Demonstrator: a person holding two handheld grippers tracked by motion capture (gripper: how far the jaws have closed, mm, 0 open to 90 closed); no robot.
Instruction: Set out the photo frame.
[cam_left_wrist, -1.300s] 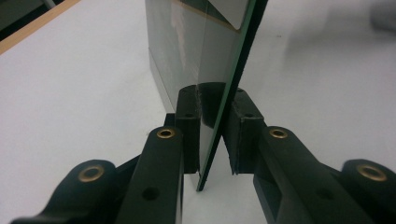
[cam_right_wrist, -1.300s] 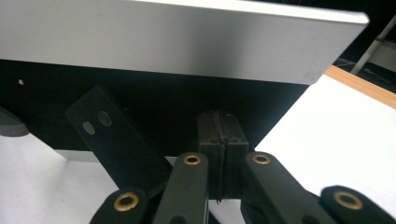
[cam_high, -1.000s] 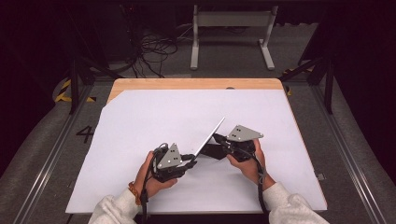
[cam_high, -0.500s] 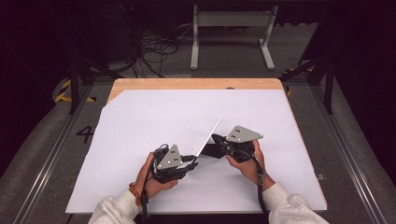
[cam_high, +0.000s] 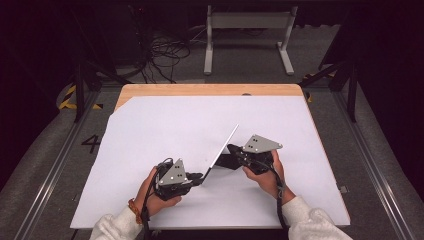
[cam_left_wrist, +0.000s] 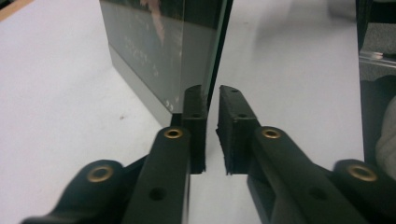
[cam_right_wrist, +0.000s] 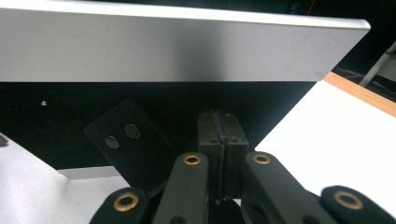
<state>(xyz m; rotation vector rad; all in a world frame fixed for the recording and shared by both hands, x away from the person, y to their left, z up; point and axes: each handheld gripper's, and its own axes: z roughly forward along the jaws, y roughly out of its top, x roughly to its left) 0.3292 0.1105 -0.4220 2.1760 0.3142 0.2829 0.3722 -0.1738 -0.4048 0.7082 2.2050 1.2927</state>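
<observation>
currently a thin flat panel (cam_high: 222, 148), silver-backed with a dark glassy face, stands tilted on edge near the middle of a white table (cam_high: 150, 130), propped by a dark flap (cam_high: 231, 161) at its back. the right gripper (cam_high: 239, 153) is clenched tight with nothing visible between its pads, its tips just behind the panel by that flap. the left gripper (cam_high: 201, 176) sits at the panel's near corner; its jaws have just been closing, and in the left gripper view the panel's edge (cam_left_wrist: 215, 70) runs into the narrow gap, though a firm pinch cannot be confirmed. to do this well, close squarely on the bezel rather than the glass, keep the right gripper steady as a brace, and move slowly so the panel does not tip.
</observation>
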